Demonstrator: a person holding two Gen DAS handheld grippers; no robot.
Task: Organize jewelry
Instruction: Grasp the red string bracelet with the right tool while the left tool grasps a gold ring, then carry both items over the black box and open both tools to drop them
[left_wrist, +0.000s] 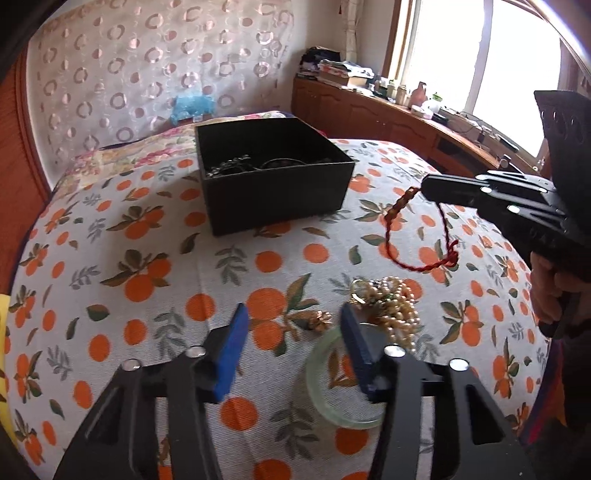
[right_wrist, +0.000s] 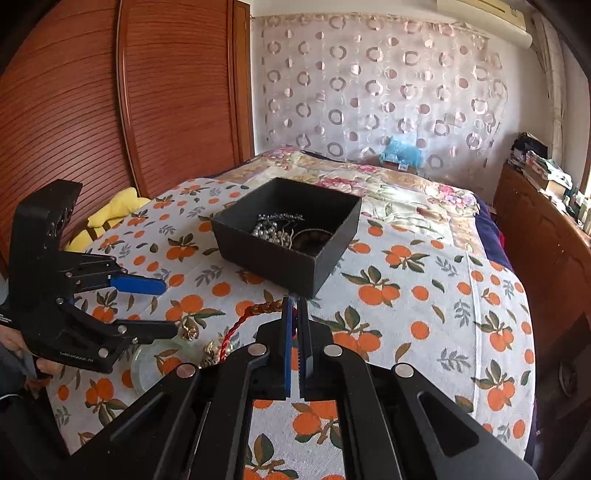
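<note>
A black open box stands on the orange-print bedspread and holds silver chains and a dark bracelet. My right gripper is shut on a red cord bracelet, which hangs in a loop above the cloth, right of the box. My left gripper is open low over a pale green bangle. Its right finger reaches across the ring; the pads do not press on it. A pearl necklace heap and a small gold piece lie just beyond.
A person's hand grips the right tool's handle. A yellow plush lies at the bed's left edge by a wooden wardrobe. A cluttered wooden cabinet runs along the window side. A floral quilt covers the far bed.
</note>
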